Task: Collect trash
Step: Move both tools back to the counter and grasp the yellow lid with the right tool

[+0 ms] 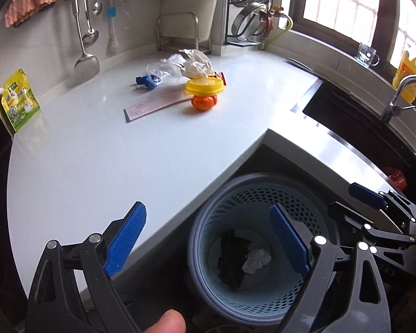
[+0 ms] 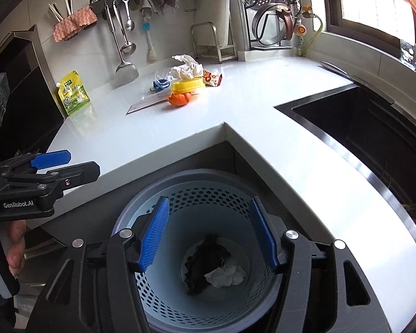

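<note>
My left gripper (image 1: pixel 206 219) is open and empty, one blue pad over the white counter's edge and the other over the blue perforated bin (image 1: pixel 263 197). My right gripper (image 2: pixel 209 205) hangs open and empty above the same bin (image 2: pixel 208 194). At the bin's bottom lie a black crumpled piece (image 2: pixel 202 260) and a white paper wad (image 2: pixel 224 276). Trash sits on the counter further back: crumpled white wrap (image 1: pixel 197 63), a clear bottle with a blue cap (image 1: pixel 158 75), a yellow lid (image 1: pixel 205 86) on an orange lump (image 1: pixel 203 101), a pink paper strip (image 1: pixel 155 105) and a snack wrapper (image 2: pixel 212 79).
The bin stands in the inner corner of the L-shaped counter (image 2: pixel 152 133). A dark sink (image 2: pixel 360 122) with a faucet (image 1: pixel 402 94) is at the right. A green pouch (image 1: pixel 19 100) leans against the wall at the left. Utensils (image 2: pixel 122 36) hang behind.
</note>
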{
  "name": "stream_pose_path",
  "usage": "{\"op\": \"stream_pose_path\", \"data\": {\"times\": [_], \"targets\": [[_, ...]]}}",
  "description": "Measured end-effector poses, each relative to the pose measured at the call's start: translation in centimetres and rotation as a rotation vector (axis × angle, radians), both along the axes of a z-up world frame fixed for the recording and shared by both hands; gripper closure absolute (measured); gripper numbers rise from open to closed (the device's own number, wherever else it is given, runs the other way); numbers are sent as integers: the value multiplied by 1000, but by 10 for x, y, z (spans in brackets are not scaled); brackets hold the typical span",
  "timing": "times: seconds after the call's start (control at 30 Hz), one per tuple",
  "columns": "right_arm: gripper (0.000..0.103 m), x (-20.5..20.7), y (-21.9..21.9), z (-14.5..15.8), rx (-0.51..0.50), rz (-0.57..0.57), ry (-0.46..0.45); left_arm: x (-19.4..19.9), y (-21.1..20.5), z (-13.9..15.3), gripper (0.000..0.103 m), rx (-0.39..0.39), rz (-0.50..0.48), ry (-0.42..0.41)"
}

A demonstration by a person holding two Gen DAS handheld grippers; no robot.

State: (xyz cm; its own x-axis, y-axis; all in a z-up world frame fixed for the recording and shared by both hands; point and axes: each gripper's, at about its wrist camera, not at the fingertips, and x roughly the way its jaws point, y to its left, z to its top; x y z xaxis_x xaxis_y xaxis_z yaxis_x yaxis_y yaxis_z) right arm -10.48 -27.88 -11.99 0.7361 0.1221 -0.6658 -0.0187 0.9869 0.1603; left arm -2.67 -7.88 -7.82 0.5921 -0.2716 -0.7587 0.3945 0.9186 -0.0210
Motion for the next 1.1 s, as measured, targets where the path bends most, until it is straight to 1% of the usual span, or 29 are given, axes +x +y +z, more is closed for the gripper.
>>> {"op": "stream_pose_path", "data": {"times": [0.07,0.23,0.4,0.63,0.87,1.1], "targets": [[34,12,-1,10,-6,4,-23,8,4,5,14,2,15,-15],[31,53,-2,32,3,60,-50,25,8,9,13,4,33,-27],[30,97,4,42,-1,111,-62,45,5,5,12,18,39,-27],[29,150,16,35,-9,155,-42,83,9,6,10,25,88,-35],[29,190,26,24,-17,189,-24,122,17,2,9,29,133,-24],[29,234,31,18,-31,219,-13,146,19,-8,9,22,144,-2]]}}
